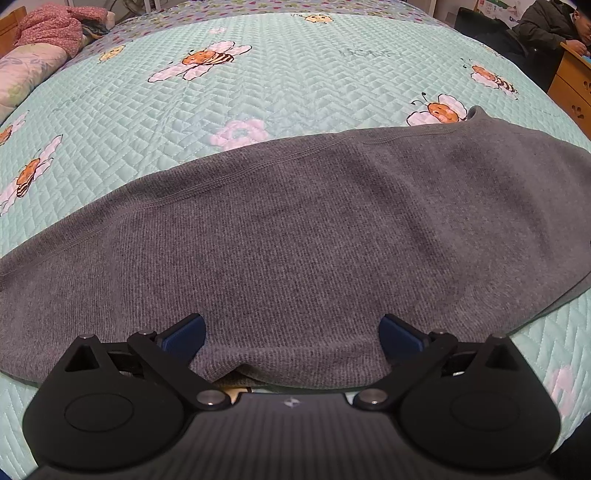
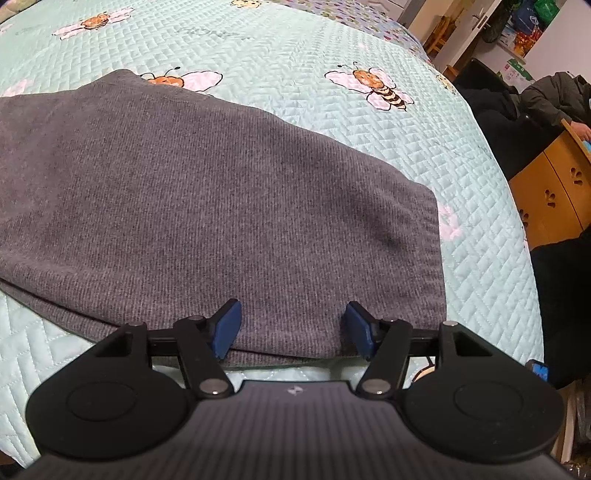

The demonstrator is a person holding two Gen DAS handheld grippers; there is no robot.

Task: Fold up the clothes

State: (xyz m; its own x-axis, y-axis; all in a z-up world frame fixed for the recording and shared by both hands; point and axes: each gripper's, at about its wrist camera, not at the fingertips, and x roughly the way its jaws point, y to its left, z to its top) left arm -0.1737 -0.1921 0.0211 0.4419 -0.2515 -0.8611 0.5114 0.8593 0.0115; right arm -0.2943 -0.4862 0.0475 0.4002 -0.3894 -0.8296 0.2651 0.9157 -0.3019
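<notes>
Grey garment [image 1: 295, 229], no legible label

the grey knit garment [image 1: 295, 229] is lying flat across the near part of the quilted bee-print bedspread [image 1: 280, 85], leaving open bedspread beyond it and to its right [image 2: 480, 177]. the pink clothing pile [image 1: 55, 31] and pillow [image 1: 26, 74] are crowding the far left corner. a wooden cabinet [image 2: 550, 195] and a seated person [image 2: 554, 96] are standing close along the bed's right side.

Left gripper [image 1: 291, 334] and right gripper [image 2: 291, 328]: matte black ribbed bodies; blue pads; silver pivot screws.
</notes>
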